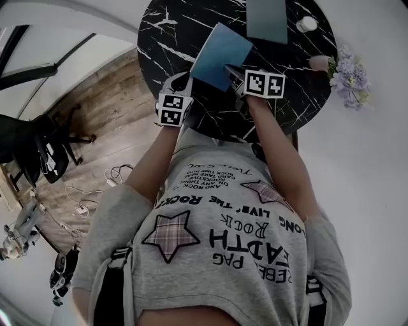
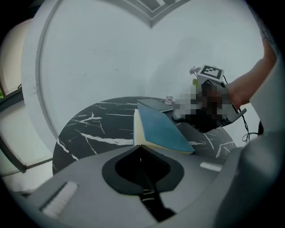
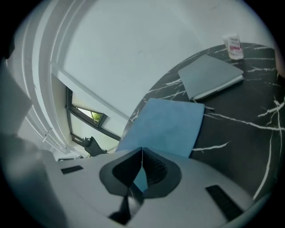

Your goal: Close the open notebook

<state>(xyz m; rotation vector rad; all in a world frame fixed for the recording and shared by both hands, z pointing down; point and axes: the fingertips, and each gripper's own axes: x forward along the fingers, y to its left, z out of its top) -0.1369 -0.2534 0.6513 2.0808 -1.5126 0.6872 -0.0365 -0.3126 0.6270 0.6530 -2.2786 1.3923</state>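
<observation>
A blue notebook [image 1: 220, 57] is tilted up off the black marble table [image 1: 162, 38], between my two grippers. My left gripper [image 1: 187, 83] is shut on its near corner. In the left gripper view the cream page edges and blue cover [image 2: 162, 131] meet right at the shut jaws of the left gripper [image 2: 141, 149]. My right gripper [image 1: 233, 71] is shut on the notebook's right edge. In the right gripper view the blue cover [image 3: 164, 127] runs down between the jaws of the right gripper [image 3: 141, 155]. Whether any pages stand open I cannot tell.
A grey closed notebook [image 1: 266, 19] lies at the table's far side, with a small white cup [image 1: 306, 24] beside it. Pale flowers [image 1: 347, 76] stand at the table's right rim. The round table ends just in front of the person's body.
</observation>
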